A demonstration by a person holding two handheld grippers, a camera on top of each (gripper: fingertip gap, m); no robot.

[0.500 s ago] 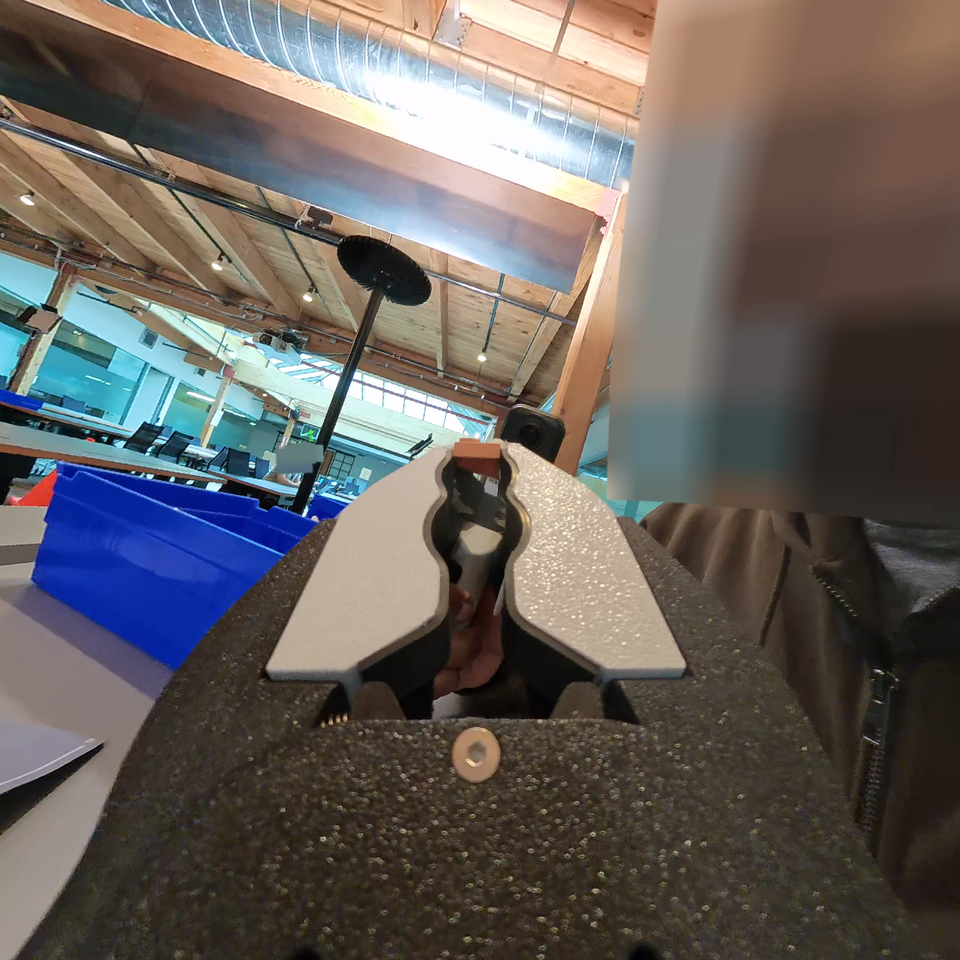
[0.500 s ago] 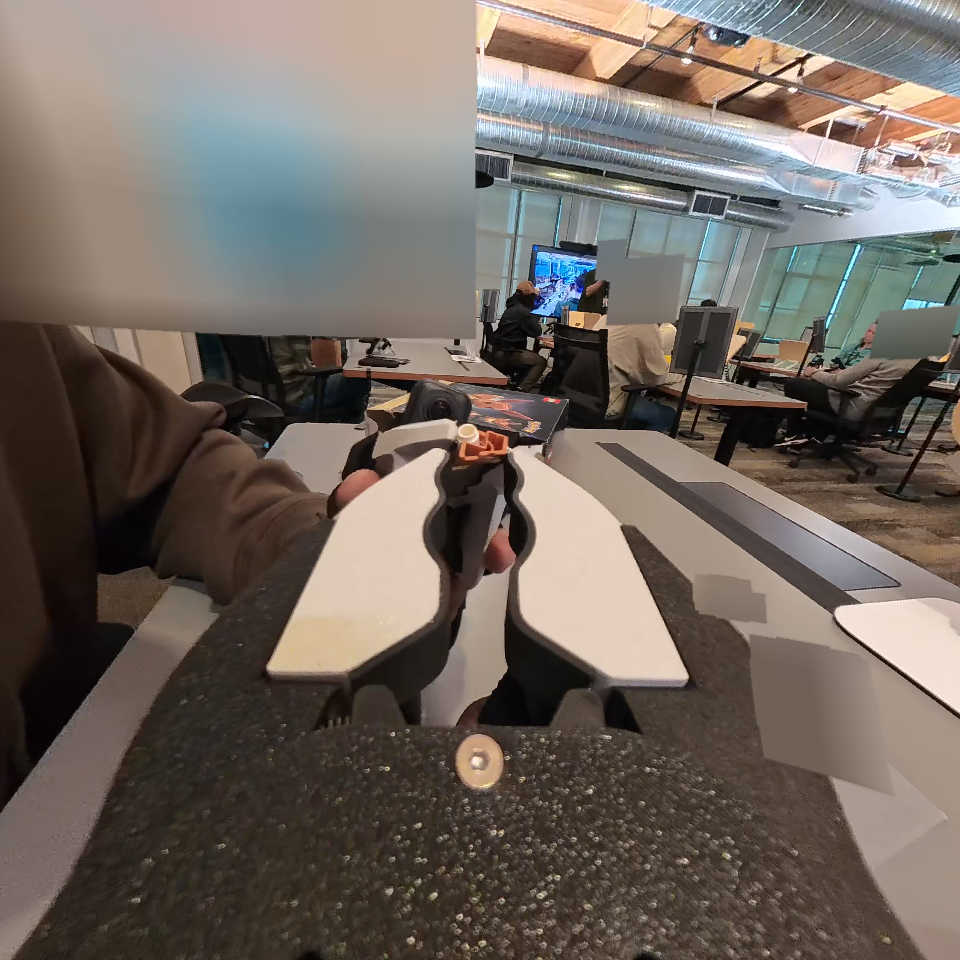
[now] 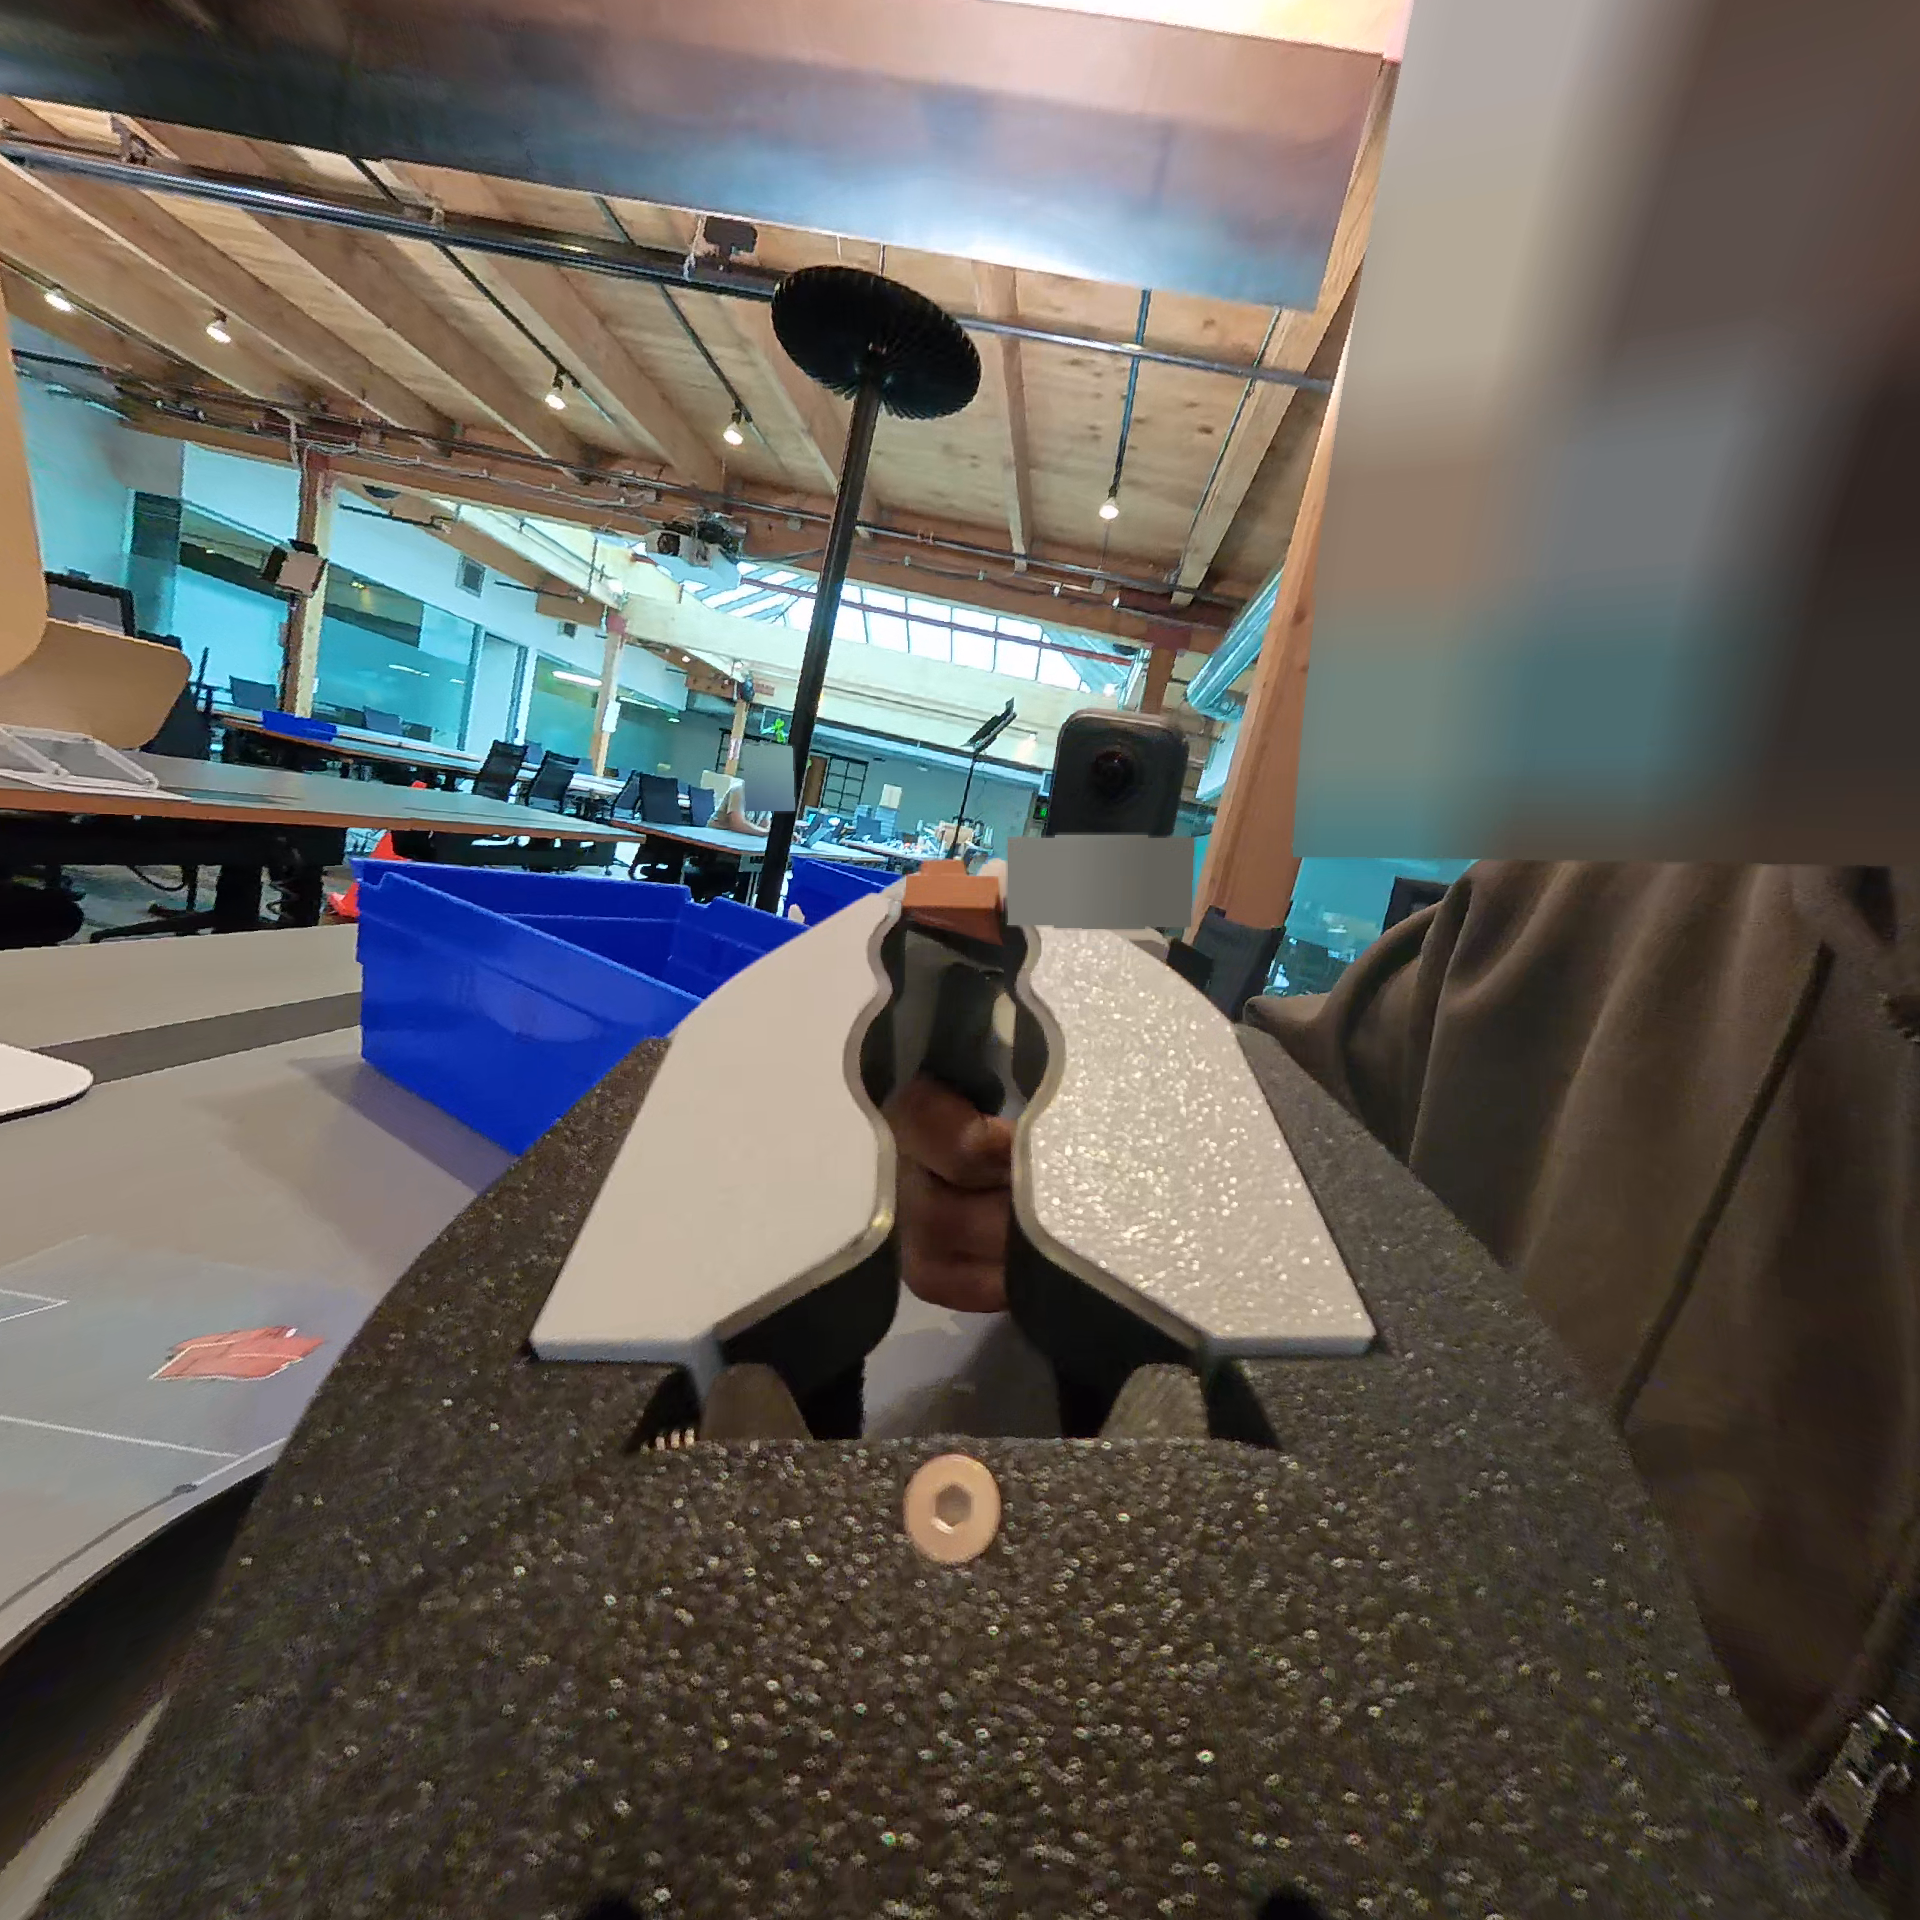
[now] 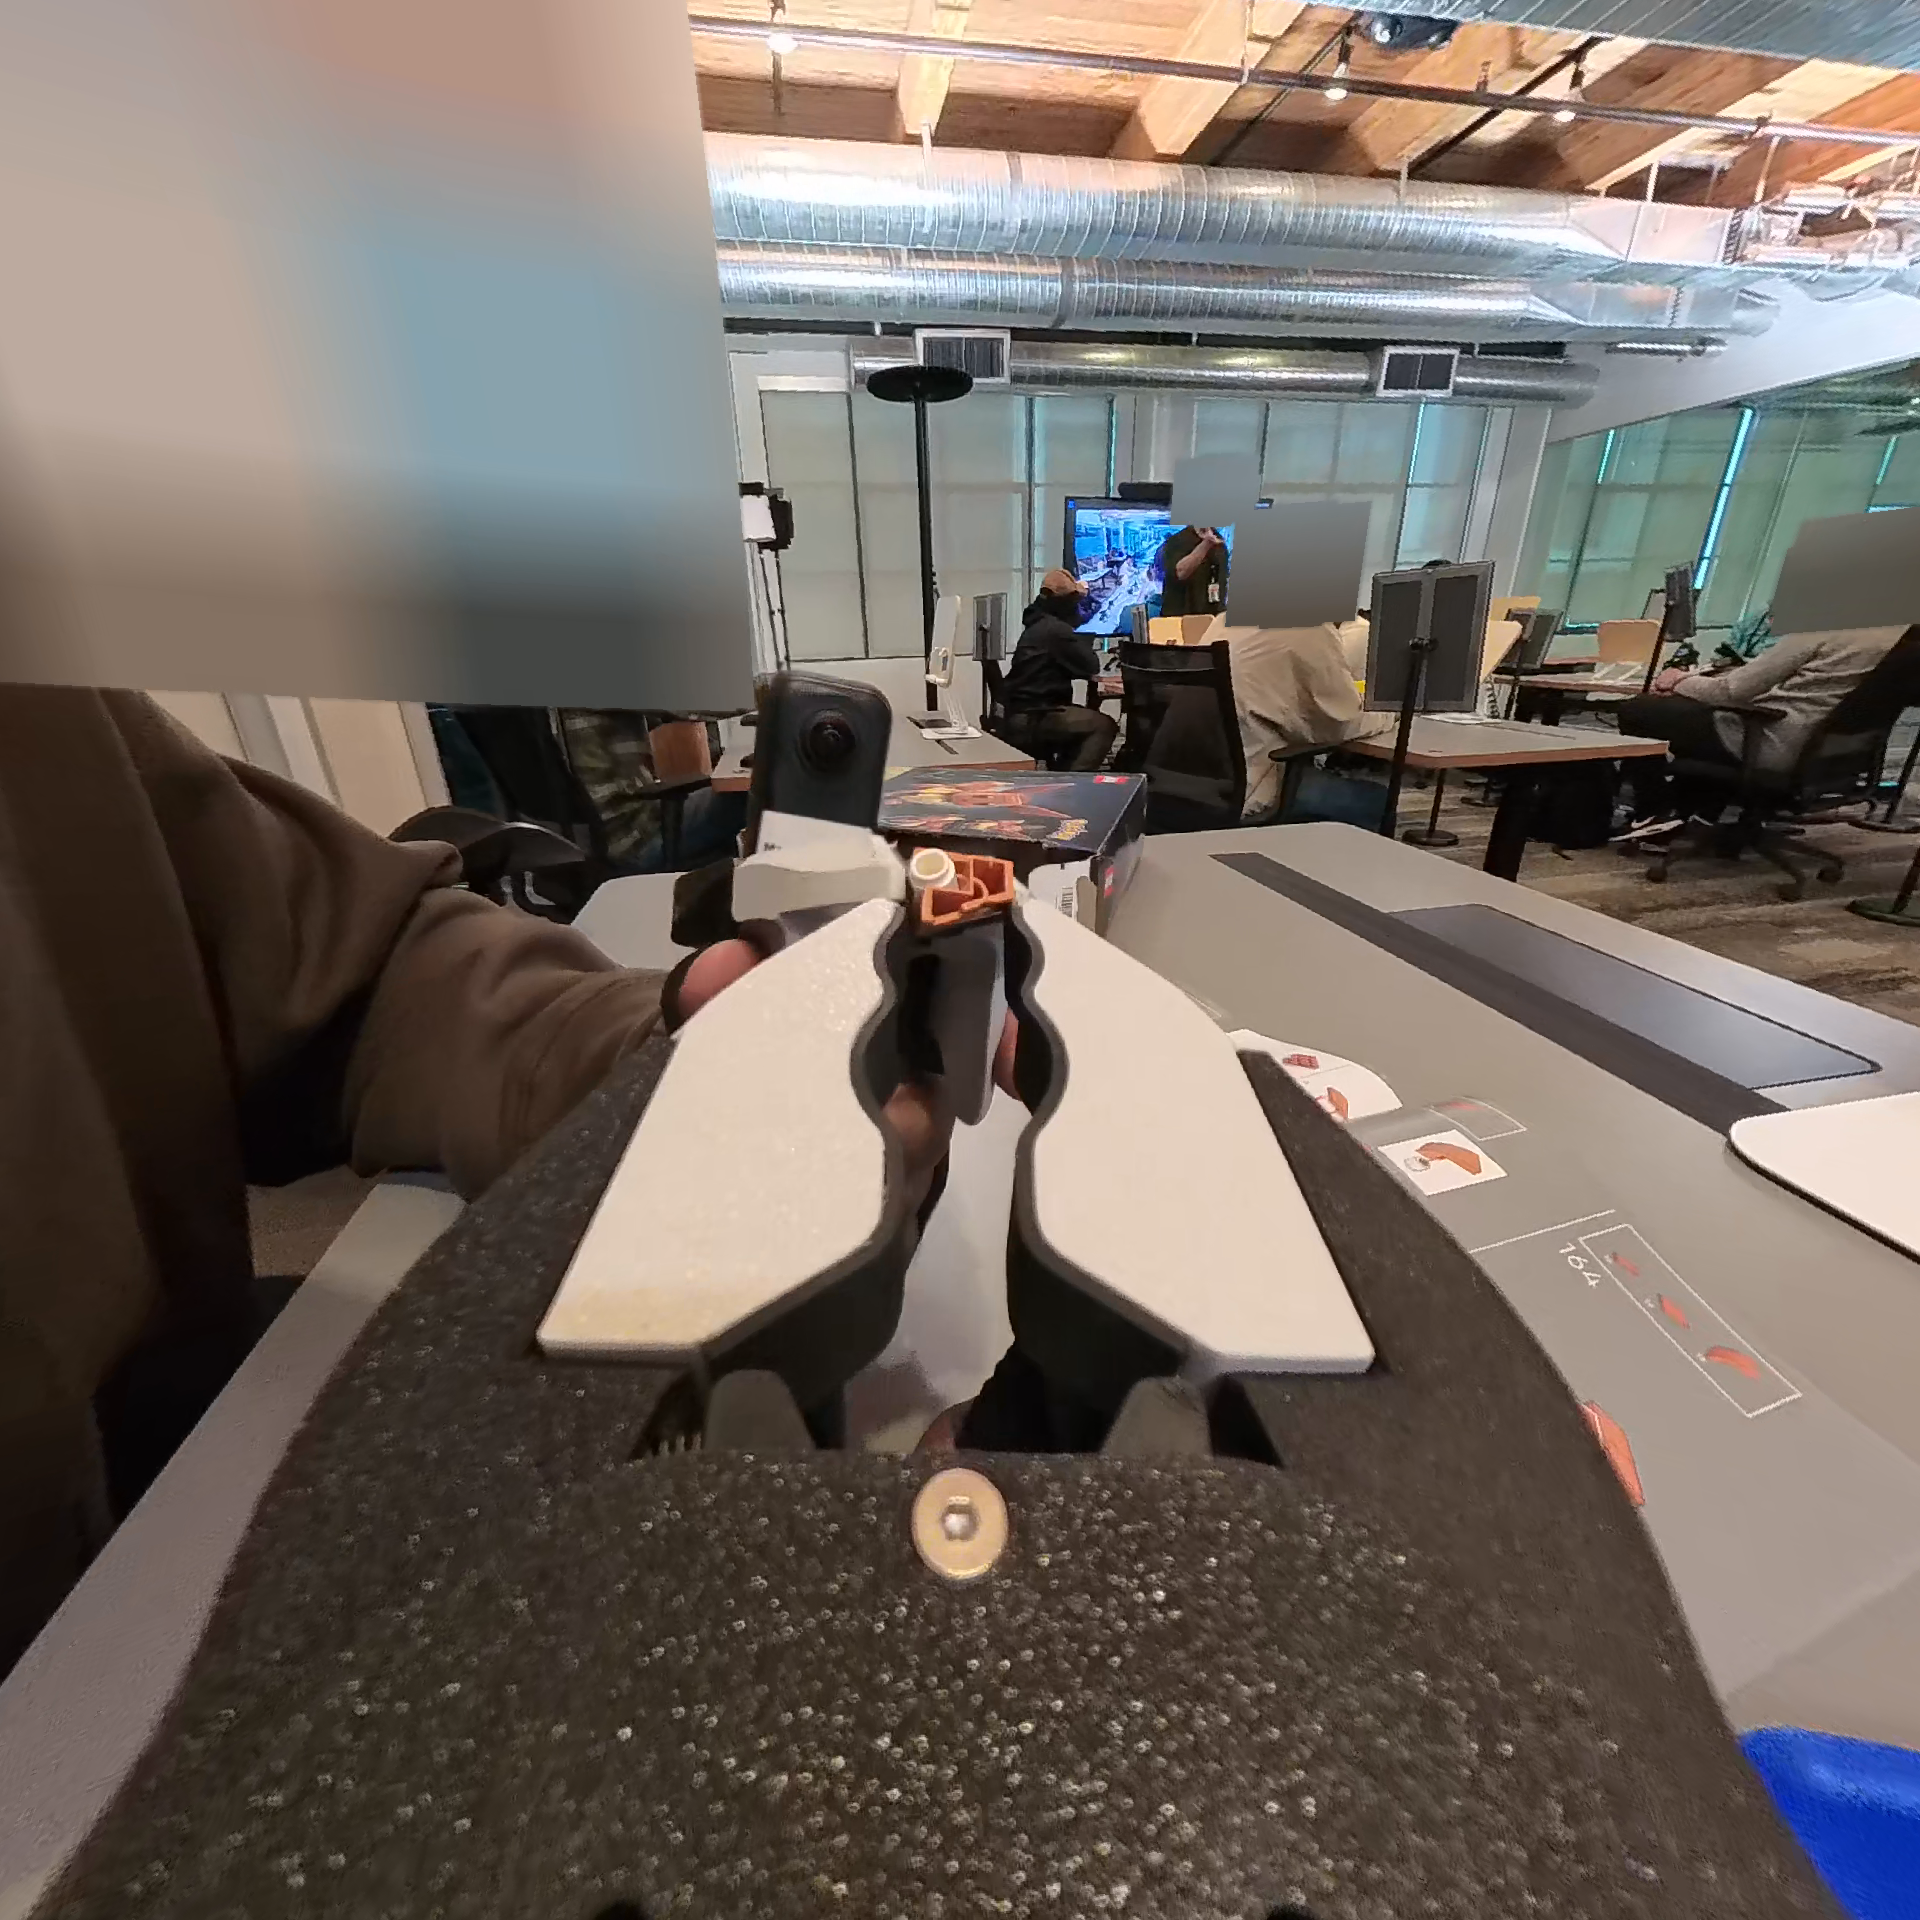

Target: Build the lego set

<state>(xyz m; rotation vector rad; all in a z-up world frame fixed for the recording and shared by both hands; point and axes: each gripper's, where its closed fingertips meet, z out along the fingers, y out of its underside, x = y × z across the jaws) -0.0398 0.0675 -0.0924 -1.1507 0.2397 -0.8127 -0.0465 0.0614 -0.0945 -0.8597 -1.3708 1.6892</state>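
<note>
The grey table (image 4: 1299,935) stretches below and beyond both claws, which are held up in the air facing each other. To the front left of the left claw (image 3: 951,904) a blue bin (image 3: 499,997) stands on the table, and a black lamp pole (image 3: 831,582) rises behind the bin. The person's brown jacket (image 3: 1621,1143) fills the space to the right of that claw. Ahead of the right claw (image 4: 956,904), just past its tips, the set's box (image 4: 1029,810) sits on the table, dark with orange artwork. To that claw's right lies an open instruction booklet (image 4: 1455,1153) showing orange parts, with a white pad (image 4: 1849,1153) farther right.

Each view shows the other claw straight ahead with a black camera mounted on top (image 4: 821,758).

The left claw's 2 fingers are pressed onto a small brown-orange piece (image 3: 956,899) right at their tips. In the right wrist view an orange piece (image 4: 966,883) with a small white peg (image 4: 928,864) beside it sits at the right claw's tips, touching the grey tip of the other claw; the right claw's fingers are nearly together, but I cannot tell whether they are pinching the piece.
</note>
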